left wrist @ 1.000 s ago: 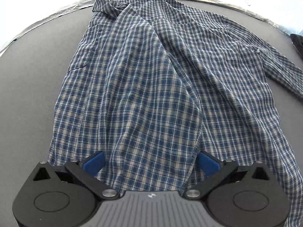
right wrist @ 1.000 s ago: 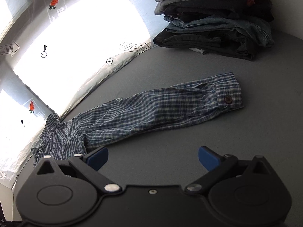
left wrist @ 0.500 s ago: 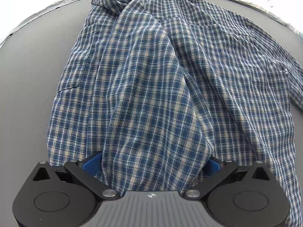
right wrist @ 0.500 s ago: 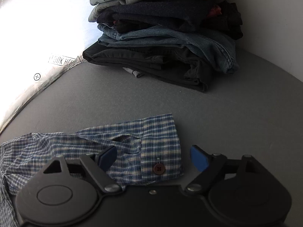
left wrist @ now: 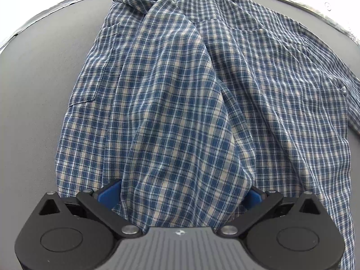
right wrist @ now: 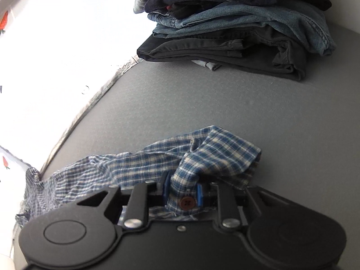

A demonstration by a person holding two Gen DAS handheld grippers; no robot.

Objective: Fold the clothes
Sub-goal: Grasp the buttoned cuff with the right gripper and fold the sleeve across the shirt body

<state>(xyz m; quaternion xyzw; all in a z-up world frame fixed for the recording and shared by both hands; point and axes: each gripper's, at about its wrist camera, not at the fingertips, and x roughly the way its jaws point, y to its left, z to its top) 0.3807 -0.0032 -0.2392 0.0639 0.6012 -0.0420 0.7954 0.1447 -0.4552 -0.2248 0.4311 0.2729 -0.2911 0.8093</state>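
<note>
A blue and beige plaid shirt (left wrist: pixel 180 90) lies spread on the grey table (left wrist: pixel 33 78), collar at the far edge. A raised fold of it runs down between the two blue fingers of my left gripper (left wrist: pixel 182 194), which stand wide apart, so that gripper is open. In the right wrist view my right gripper (right wrist: pixel 182 190) is shut on the shirt's sleeve cuff (right wrist: pixel 220 155), bunched up beside a brown button (right wrist: pixel 186 202). The sleeve (right wrist: pixel 101 171) trails away to the left.
A stack of folded clothes (right wrist: pixel 236 33), jeans and dark garments, sits at the far right of the table (right wrist: pixel 180 103). A bright white sheet with printed marks (right wrist: pixel 45 45) borders the table's left edge.
My right gripper came down over the sleeve cuff and shut on it, crumpling it. My left gripper moved forward over the shirt, its fingers still wide apart.
</note>
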